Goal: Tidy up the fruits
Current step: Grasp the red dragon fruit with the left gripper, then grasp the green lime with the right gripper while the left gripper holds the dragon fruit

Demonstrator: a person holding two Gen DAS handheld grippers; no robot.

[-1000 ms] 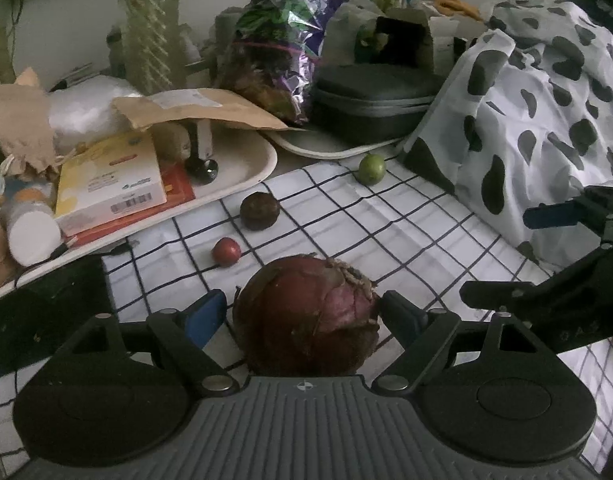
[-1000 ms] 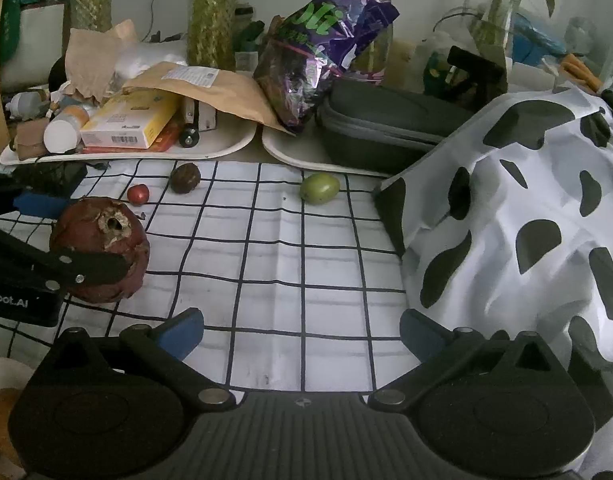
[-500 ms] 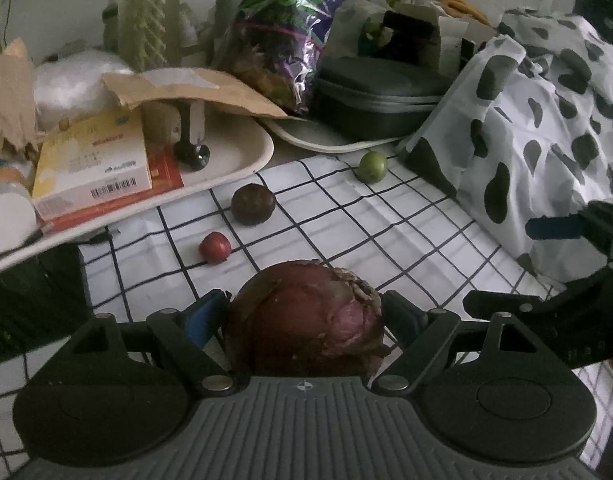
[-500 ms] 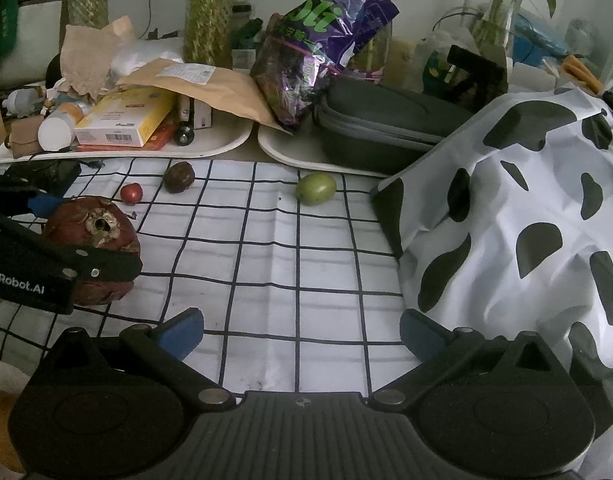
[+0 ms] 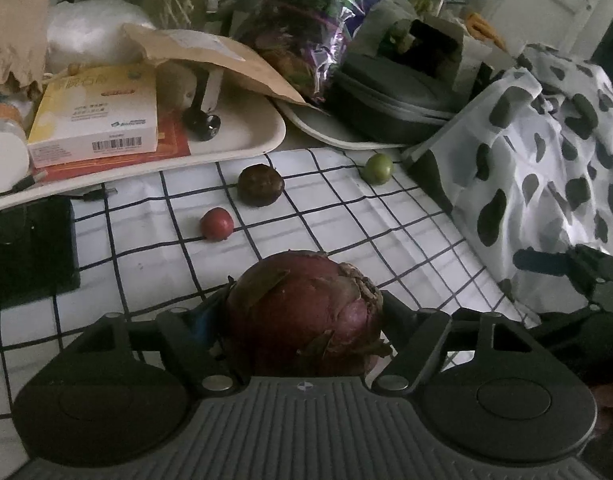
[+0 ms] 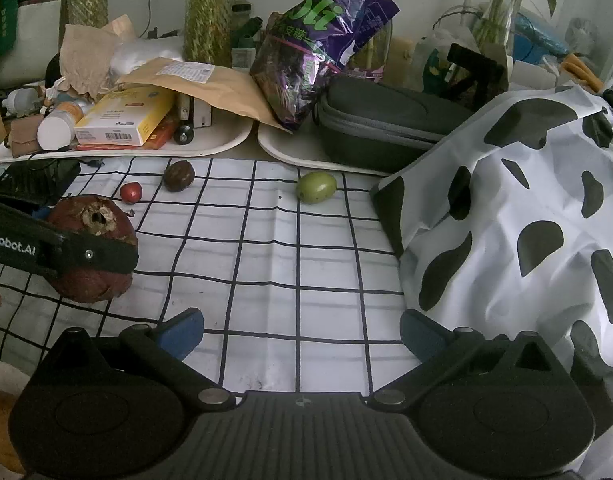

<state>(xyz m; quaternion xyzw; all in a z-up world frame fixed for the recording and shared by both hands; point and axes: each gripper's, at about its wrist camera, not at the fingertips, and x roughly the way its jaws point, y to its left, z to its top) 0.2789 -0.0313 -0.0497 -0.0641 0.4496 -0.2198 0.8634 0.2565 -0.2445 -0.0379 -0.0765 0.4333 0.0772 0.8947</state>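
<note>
A white cloth with a black grid (image 6: 266,264) covers the table, and a cow-print fabric (image 6: 518,216) is heaped over its right side. Along the far edge sit 2 white trays: the left tray (image 5: 242,136) carries a yellow box (image 5: 94,116) and a brown paper envelope (image 6: 194,84), while the right tray (image 6: 290,152) holds a dark grey zip case (image 6: 382,120) with a purple foil bag (image 6: 314,48) leaning beside it.

The left gripper (image 5: 306,316) is clamped on the largest fruit, a dark red dragon fruit (image 5: 306,312), its 2 fingers pressed against either side. In the right wrist view that dragon fruit (image 6: 90,256) sits at the left of the grid cloth, with a black finger (image 6: 86,254) of the left gripper crossing its front; whether it rests on the cloth or is lifted just off it, I cannot tell.

The right gripper (image 6: 302,330) hovers over bare cloth near the cow-print fabric, its blue-tipped fingers wide apart with nothing between them.

Beyond the dragon fruit lie 3 smaller fruits, well apart from it: a green oval fruit (image 6: 316,187) near the right tray, a dark brown round fruit (image 5: 261,185) just in front of the left tray, and, smallest, a little red fruit (image 5: 216,223) close beside the brown one.
</note>
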